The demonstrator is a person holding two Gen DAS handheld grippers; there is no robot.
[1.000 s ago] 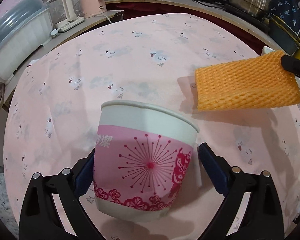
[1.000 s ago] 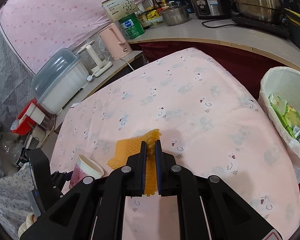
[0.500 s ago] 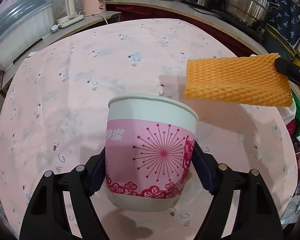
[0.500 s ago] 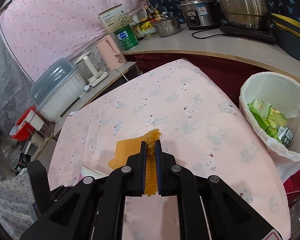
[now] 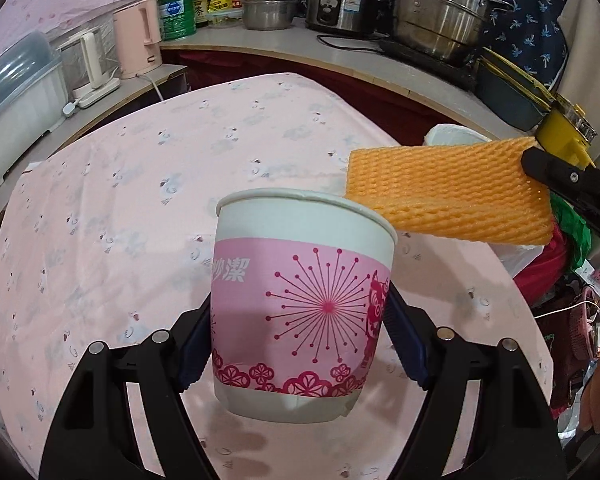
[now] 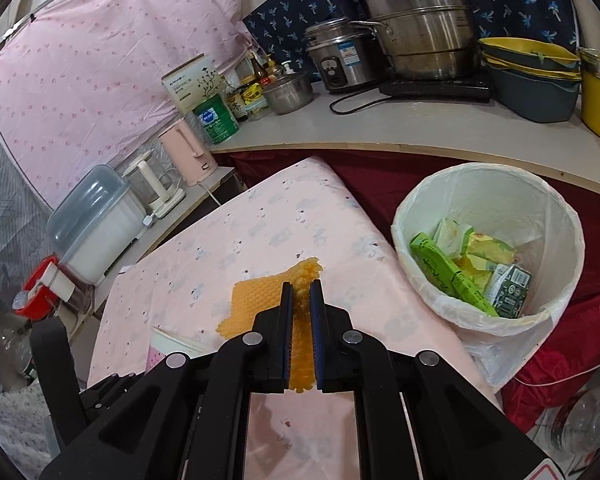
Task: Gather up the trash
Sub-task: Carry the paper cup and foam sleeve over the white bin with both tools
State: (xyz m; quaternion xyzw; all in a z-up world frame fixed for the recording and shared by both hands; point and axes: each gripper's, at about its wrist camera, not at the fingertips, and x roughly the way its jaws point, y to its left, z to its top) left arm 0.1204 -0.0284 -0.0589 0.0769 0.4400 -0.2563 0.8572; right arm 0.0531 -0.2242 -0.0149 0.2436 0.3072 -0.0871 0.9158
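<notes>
My left gripper (image 5: 300, 316) is shut on a white and pink paper cup (image 5: 300, 304) and holds it upright above the pink tablecloth (image 5: 140, 208). My right gripper (image 6: 301, 296) is shut on an orange foam net sleeve (image 6: 256, 300), held in the air over the table's right part; the sleeve also shows in the left wrist view (image 5: 444, 192). The cup's rim shows at the lower left of the right wrist view (image 6: 180, 342). A white-lined trash bin (image 6: 488, 248) with green cartons inside stands past the table's right edge, ahead and right of the right gripper.
A counter (image 6: 380, 128) with steel pots (image 6: 420, 32), a rice cooker (image 6: 340, 60), a green tin and yellow and grey basins curves behind the table. A pink kettle (image 6: 188, 152) and a covered white dish rack (image 6: 96, 224) stand on a shelf at the left.
Both grippers have risen and moved toward the table's right side with their loads. The cup is higher off the cloth, and the trash bin has come closer and fuller into the right view.
</notes>
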